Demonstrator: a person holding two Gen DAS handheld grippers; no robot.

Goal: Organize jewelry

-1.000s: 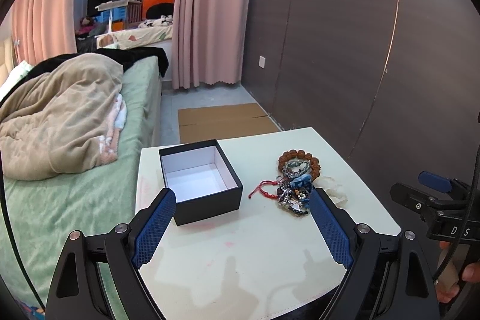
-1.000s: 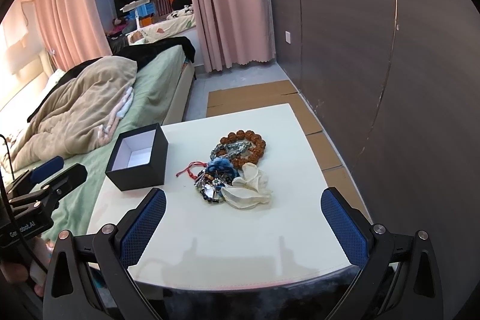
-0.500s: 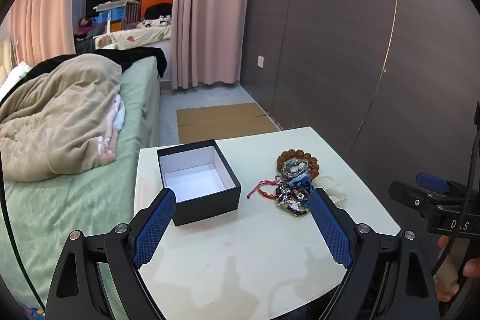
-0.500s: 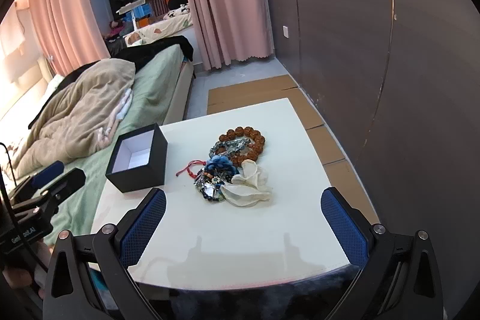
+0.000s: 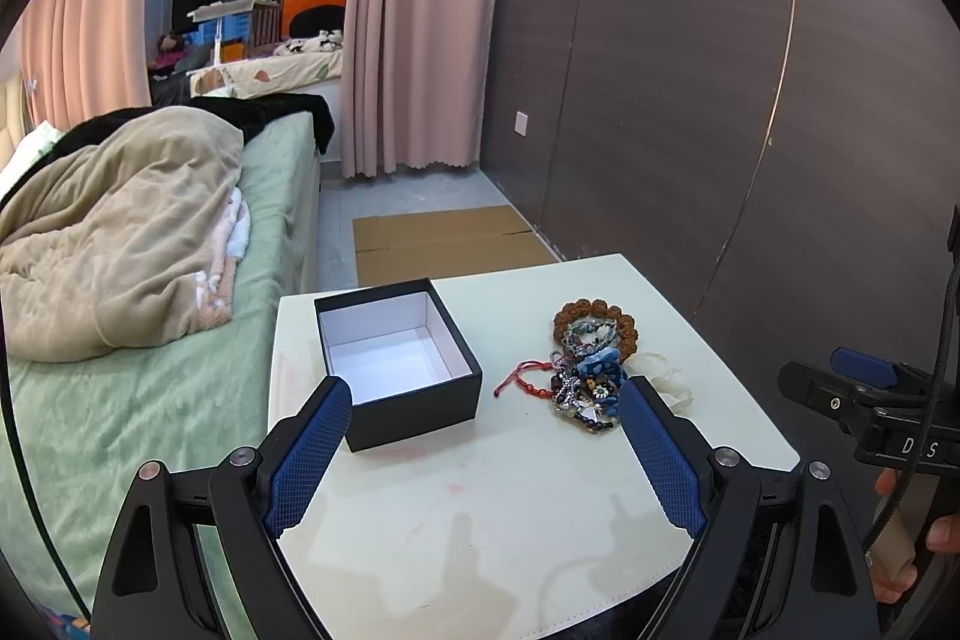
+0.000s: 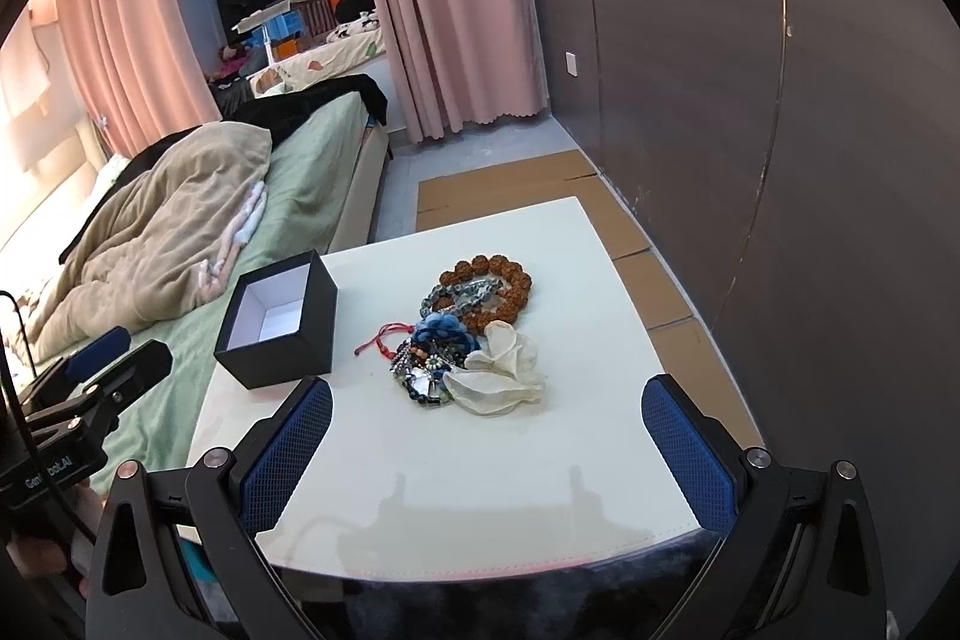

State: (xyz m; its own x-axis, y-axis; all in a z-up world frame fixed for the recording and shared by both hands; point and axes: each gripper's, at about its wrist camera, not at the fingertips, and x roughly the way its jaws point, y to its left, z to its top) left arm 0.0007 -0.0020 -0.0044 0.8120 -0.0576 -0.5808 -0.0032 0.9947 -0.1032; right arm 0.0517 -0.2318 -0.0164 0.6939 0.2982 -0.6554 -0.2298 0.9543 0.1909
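Bed (image 5: 180, 280) with rumpled beige blanket (image 5: 120, 244) across left half of left wrist view; pink curtains (image 5: 414, 16) upper centre, dark wall panels (image 5: 720, 100) at right, flattened cardboard (image 5: 444, 238) on floor mid-frame. White table (image 5: 480, 508) filling lower centre of both views, pushed against bed edge, presumably as the work surface. Open black box (image 5: 399, 361) with white lining, left of centre in left wrist view, empty and lid absent: likely set out as the receiving container. Jewelry pile (image 6: 462, 334) at centre of right wrist view, well apart from box, all on bare tabletop: brown bead bracelet (image 6: 498, 286) at far end, grey-blue strand tangled inside it, blue fabric piece (image 6: 444, 328) mid-pile, red cord (image 6: 384, 337) trailing toward box, cream fabric flower (image 6: 498, 376) nearest camera on the right side. Pieces overlapping, so sorting judged not yet begun. Left gripper (image 5: 480, 442) lower frame, jaws spread wide, nothing between pads, hanging above near table edge and framing box and pile. Right gripper (image 6: 486, 436) likewise spread wide and holding nothing, aimed down at pile. Both poised short of the items, probably to pick a first piece; tangle likely to drag neighbours along.
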